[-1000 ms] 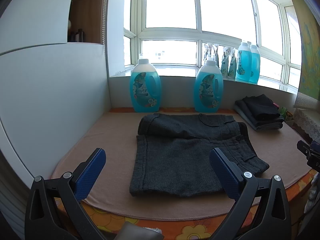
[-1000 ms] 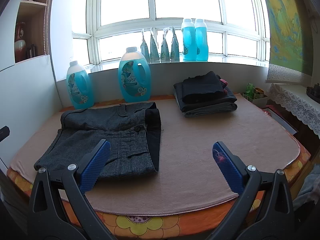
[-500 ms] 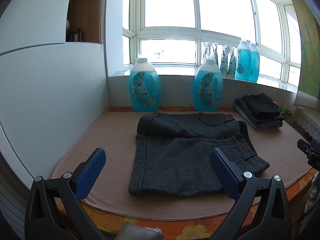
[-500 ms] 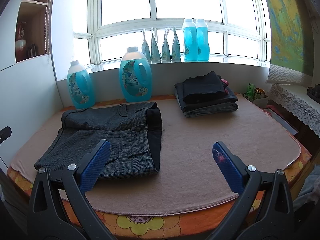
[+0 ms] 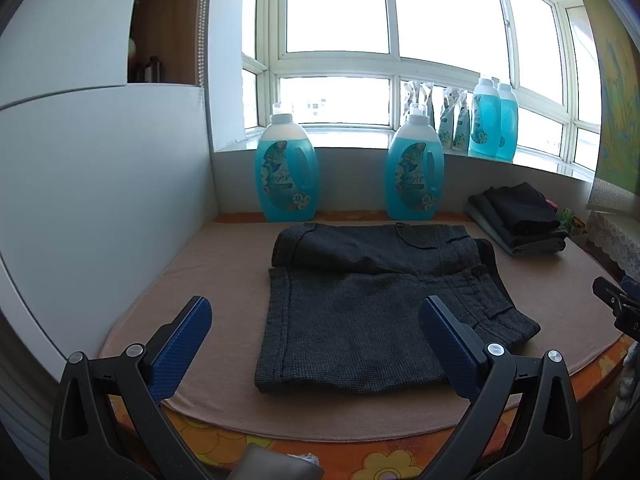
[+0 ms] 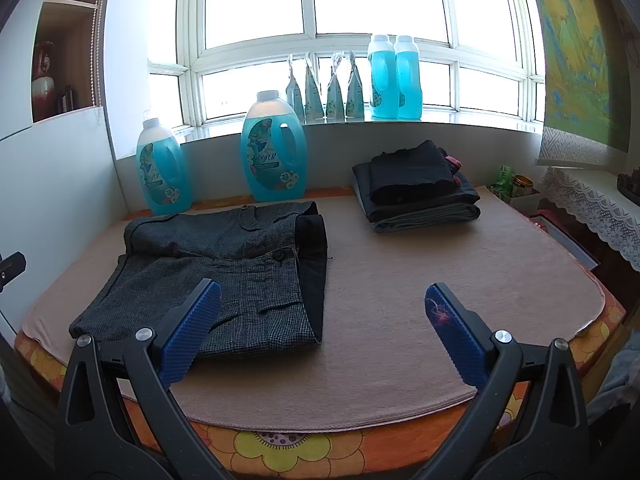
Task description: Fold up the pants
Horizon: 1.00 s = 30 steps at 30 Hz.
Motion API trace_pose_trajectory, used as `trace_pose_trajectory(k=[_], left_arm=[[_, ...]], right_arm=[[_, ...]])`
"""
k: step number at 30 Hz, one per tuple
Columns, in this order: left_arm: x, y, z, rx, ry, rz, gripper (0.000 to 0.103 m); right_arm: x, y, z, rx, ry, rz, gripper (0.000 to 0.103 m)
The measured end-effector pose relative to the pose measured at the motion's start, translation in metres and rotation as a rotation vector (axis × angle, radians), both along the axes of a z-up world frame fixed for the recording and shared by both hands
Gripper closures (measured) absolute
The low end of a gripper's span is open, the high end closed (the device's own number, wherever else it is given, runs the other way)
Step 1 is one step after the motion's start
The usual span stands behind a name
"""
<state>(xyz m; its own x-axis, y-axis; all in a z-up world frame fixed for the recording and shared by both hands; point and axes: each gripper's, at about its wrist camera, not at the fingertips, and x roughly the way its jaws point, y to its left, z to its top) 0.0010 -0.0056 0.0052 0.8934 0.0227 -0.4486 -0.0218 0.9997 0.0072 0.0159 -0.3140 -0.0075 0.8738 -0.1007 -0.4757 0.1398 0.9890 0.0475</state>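
Note:
Dark grey checked pants (image 5: 372, 300) lie folded on the tan mat (image 5: 224, 264), with the waistband and a dark lining strip on the right side; they also show in the right wrist view (image 6: 224, 268). My left gripper (image 5: 316, 328) is open and empty, held back from the near edge of the pants. My right gripper (image 6: 320, 312) is open and empty, held above the mat's front edge to the right of the pants. A tip of the right gripper shows at the left wrist view's right edge (image 5: 616, 304).
A stack of folded dark clothes (image 6: 416, 188) sits at the back right of the mat. Two big blue detergent bottles (image 5: 286, 172) (image 5: 414, 172) stand against the back wall. More bottles and pouches (image 6: 394, 76) stand on the windowsill. A white panel (image 5: 100, 200) bounds the left side.
Both views have shifted only slightly. The pants lie as before and both grippers stay open.

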Motion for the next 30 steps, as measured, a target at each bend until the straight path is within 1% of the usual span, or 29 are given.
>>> trace_pose_trajectory(k=[12, 18, 20, 23, 26, 27, 29, 30], left_arm=[[0.004, -0.001, -0.004, 0.007, 0.008, -0.008, 0.000], [0.011, 0.008, -0.013, -0.002, 0.037, -0.017, 0.000], [0.013, 0.012, -0.016, 0.004, 0.042, -0.021, 0.000], [0.014, 0.017, -0.022, 0.042, 0.045, -0.026, 0.000], [0.016, 0.023, -0.033, 0.084, 0.062, -0.055, 0.002], [0.018, 0.025, -0.037, 0.100, 0.080, -0.067, 0.004], [0.020, 0.028, -0.048, 0.134, 0.118, -0.098, 0.017], [0.021, 0.029, -0.053, 0.150, 0.140, -0.115, 0.021]], right_arm=[[0.004, 0.003, -0.005, -0.002, 0.006, 0.009, 0.000], [0.007, 0.002, -0.007, -0.024, -0.006, 0.043, 0.000], [0.007, 0.001, -0.006, -0.026, -0.017, 0.078, 0.000], [0.011, 0.004, -0.005, -0.034, -0.019, 0.173, 0.000], [0.017, 0.013, -0.007, -0.080, 0.004, 0.254, 0.000], [0.018, 0.018, -0.008, -0.106, 0.009, 0.288, 0.000], [0.022, 0.028, -0.012, -0.162, 0.035, 0.348, 0.004], [0.024, 0.035, -0.016, -0.190, 0.055, 0.387, 0.007]])
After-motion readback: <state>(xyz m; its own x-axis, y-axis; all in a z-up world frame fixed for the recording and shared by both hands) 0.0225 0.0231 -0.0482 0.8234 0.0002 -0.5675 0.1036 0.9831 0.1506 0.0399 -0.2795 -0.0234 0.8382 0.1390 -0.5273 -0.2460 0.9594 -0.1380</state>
